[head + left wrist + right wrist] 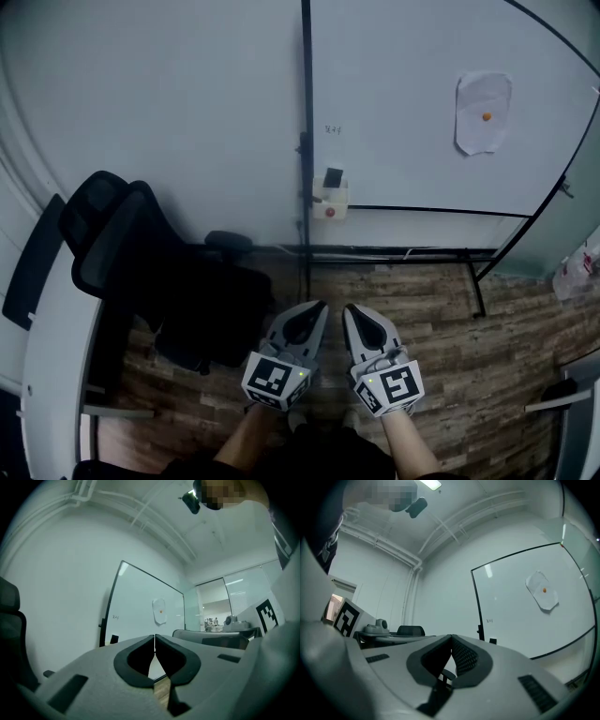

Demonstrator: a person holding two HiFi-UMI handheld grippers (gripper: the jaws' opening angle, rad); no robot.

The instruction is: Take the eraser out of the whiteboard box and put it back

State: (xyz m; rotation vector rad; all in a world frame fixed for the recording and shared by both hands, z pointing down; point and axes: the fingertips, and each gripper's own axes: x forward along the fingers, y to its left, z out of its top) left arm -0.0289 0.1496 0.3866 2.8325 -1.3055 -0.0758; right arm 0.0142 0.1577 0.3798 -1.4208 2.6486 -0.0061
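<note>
The person is holding both forearms forward, low and side by side. The grey left gripper [317,307] and the grey right gripper [352,310] are pointing about level at the wall, each with its jaws clenched on nothing. Farther off, the black eraser [332,177] is standing in the small white whiteboard box [330,202], which is hanging on the white whiteboard [422,103].

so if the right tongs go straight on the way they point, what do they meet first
Nothing close: the shut right tongs point over wood-plank floor toward the large white whiteboard, probably near the small white box on its left edge; depth is unclear.
</note>
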